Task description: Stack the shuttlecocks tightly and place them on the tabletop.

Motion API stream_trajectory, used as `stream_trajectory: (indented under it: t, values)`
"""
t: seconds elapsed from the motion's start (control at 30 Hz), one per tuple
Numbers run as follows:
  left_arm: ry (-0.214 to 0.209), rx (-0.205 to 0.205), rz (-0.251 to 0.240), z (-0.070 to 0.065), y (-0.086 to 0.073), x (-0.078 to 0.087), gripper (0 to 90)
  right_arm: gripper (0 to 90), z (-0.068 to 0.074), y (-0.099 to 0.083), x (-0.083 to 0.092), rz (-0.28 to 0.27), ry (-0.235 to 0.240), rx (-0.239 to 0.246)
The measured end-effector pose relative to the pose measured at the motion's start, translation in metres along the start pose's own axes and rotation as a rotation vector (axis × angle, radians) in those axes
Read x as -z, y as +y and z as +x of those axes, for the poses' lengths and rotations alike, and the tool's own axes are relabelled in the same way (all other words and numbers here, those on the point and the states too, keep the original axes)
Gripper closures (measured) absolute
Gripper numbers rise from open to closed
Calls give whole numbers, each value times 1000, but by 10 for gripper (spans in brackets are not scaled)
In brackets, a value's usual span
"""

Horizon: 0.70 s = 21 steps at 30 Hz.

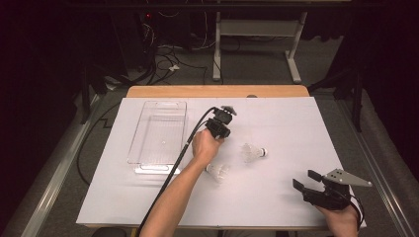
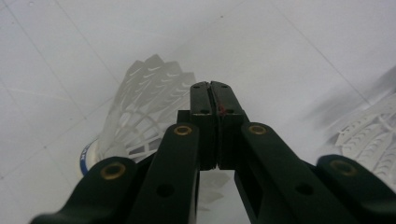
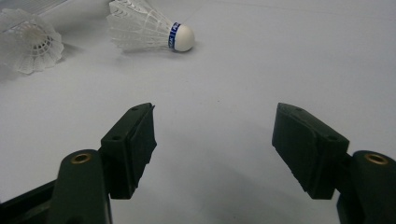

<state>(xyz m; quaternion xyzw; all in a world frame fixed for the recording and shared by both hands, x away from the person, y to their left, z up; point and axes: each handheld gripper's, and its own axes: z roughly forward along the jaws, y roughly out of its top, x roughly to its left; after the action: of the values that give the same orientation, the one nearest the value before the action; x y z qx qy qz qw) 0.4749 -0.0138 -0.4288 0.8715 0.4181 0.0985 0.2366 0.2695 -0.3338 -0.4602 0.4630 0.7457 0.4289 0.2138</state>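
Two white feather shuttlecocks lie on the white sheet. One (image 1: 254,152) (image 3: 144,30) has its blue-banded cork pointing right. The other (image 1: 219,172) (image 3: 29,41) lies nearer the person's left forearm. My left gripper (image 1: 220,128) (image 2: 212,86) is held over the middle of the sheet, its jaws shut with nothing visible between the pads. In the left gripper view a shuttlecock (image 2: 140,112) lies on the sheet just behind the jaw tips, and another's feathers (image 2: 369,135) show at the right edge. My right gripper (image 1: 305,179) (image 3: 212,121) stays low at the front right, open and empty.
A clear plastic tray (image 1: 143,163) stands on the left half of the sheet, beside the left hand. The left gripper's black cable (image 1: 173,168) runs along the forearm past the tray's right side. The table's wooden edge (image 1: 217,91) shows at the back.
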Motion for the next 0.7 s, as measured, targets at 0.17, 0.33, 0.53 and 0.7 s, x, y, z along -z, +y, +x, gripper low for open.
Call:
stream_trajectory:
  t: [0.17, 0.33, 0.53, 0.7]
  values:
    - [-18, 1, -3, -3, 1, -2, 867, 305, 0, 0, 0, 1, 2, 2]
    - [-28, -2, -7, -4, 1, -4, 845, 305, 0, 0, 0, 1, 4, 4]
    - [-47, 2, -7, -7, 3, -7, 827, 305, 0, 0, 0, 3, 5, 2]
    - [-52, 1, -10, -9, 4, -8, 819, 305, 0, 0, 0, 2, 5, 2]
